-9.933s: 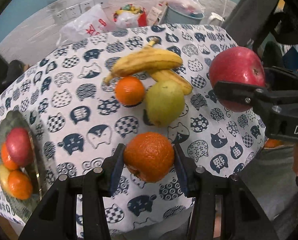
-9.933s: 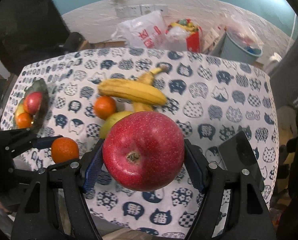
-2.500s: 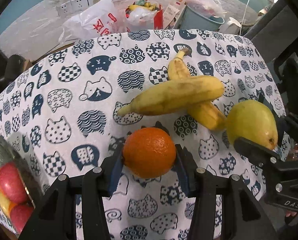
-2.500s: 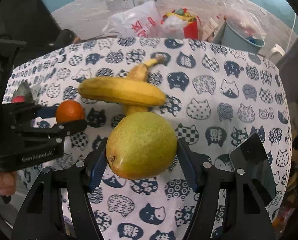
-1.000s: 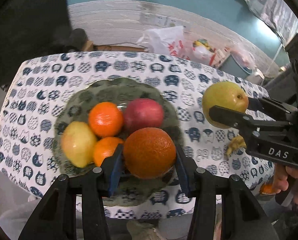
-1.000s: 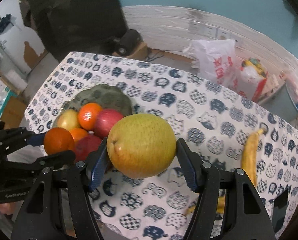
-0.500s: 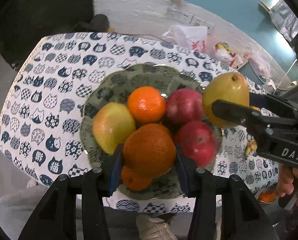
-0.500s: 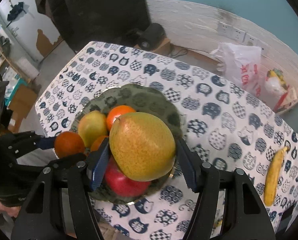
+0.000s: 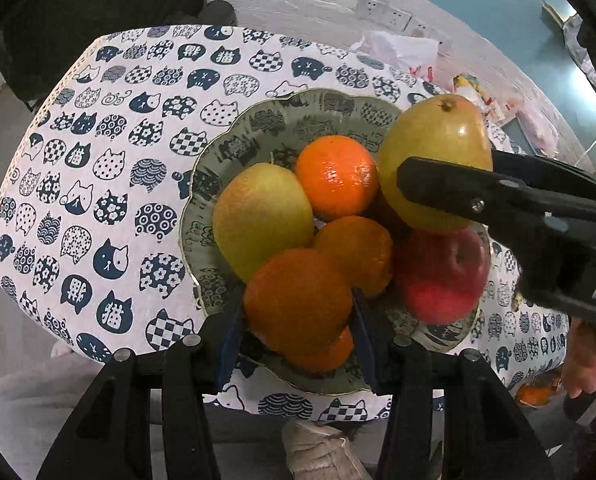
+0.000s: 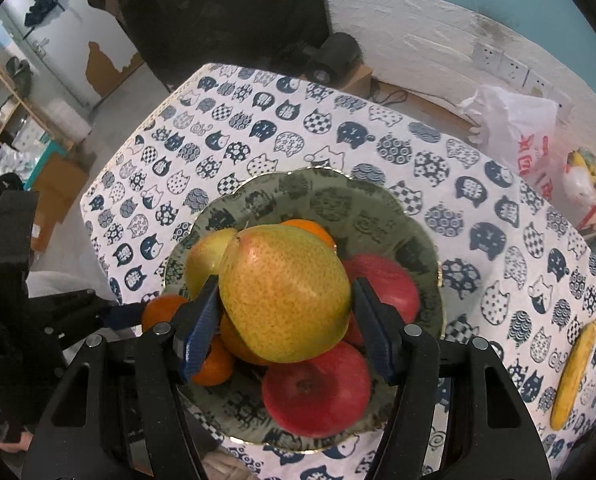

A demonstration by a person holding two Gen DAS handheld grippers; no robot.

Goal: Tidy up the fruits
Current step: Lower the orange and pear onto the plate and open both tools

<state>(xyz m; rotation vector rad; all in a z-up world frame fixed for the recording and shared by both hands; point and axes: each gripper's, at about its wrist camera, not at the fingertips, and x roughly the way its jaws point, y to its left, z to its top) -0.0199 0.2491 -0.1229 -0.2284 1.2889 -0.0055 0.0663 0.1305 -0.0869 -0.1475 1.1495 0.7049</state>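
Jaws, left gripper (image 9: pixel 298 312): opening, orange (image 9: pixel 298 300) between pads, low over plate (image 9: pixel 258 120).
Jaws, right gripper (image 10: pixel 284 320): clamped on pear (image 10: pixel 284 292), above pile.
Done: several fruits plated.
Left: banana (image 10: pixel 573 372) on tablecloth (image 10: pixel 477 200).

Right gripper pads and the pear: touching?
Touching. The right wrist view shows both blue pads of the right gripper pressed against the sides of the pear, no gap.

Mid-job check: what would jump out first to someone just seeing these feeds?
The green plate heaped with fruit at the table's near edge. The right gripper holds a big yellow-green pear above the pile, and the left gripper is opening around an orange at the plate's near side.
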